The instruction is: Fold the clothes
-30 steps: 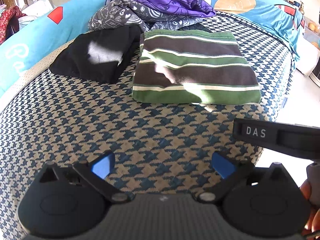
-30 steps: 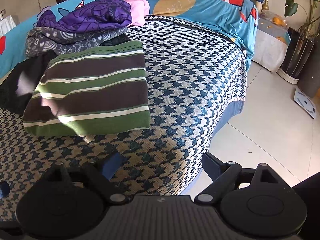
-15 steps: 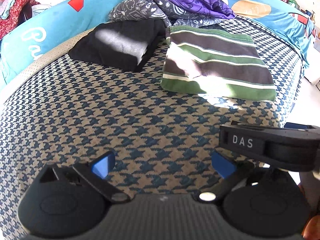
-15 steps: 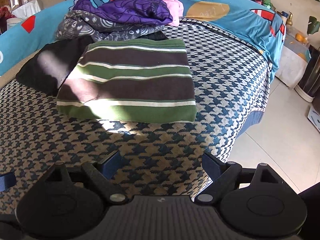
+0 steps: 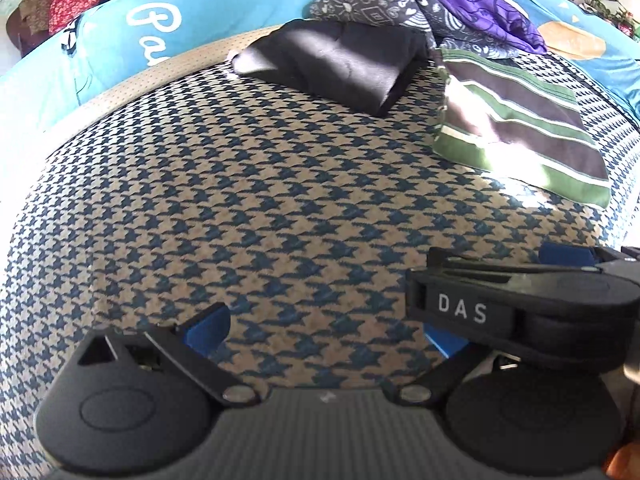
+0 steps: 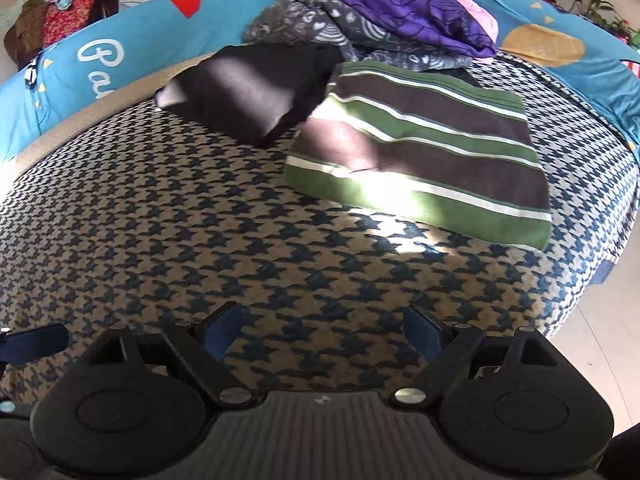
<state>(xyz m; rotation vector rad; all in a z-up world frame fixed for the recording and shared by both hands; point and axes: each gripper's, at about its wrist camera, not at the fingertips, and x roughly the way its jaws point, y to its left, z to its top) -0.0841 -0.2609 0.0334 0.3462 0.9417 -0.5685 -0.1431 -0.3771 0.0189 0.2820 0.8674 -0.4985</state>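
Note:
A folded green, brown and white striped garment (image 6: pixel 424 160) (image 5: pixel 516 128) lies on the houndstooth bed cover (image 6: pixel 200 216) (image 5: pixel 240 200). To its left sits a folded black garment (image 6: pixel 252 88) (image 5: pixel 340 64). Behind both is a loose heap of grey patterned clothes (image 6: pixel 312 28) (image 5: pixel 372 4) and purple clothes (image 6: pixel 412 12) (image 5: pixel 480 12). My left gripper (image 5: pixel 326 330) is open over bare cover, nothing between its blue pads. My right gripper (image 6: pixel 322 330) is open too, well short of the striped garment; its black body (image 5: pixel 520 304) shows at the right of the left wrist view.
A blue printed cushion rim (image 6: pixel 120 52) (image 5: pixel 120 40) curves around the bed's back. More clothes hang at the far left (image 6: pixel 60 16). The bed's edge drops to a pale tiled floor (image 6: pixel 608 360) on the right. Potted plants (image 6: pixel 580 0) stand behind the rim.
Both grippers have swung left across the bed, so the folded garments now sit further right in each view. Both stayed open. The right gripper's body has come closer in the left wrist view.

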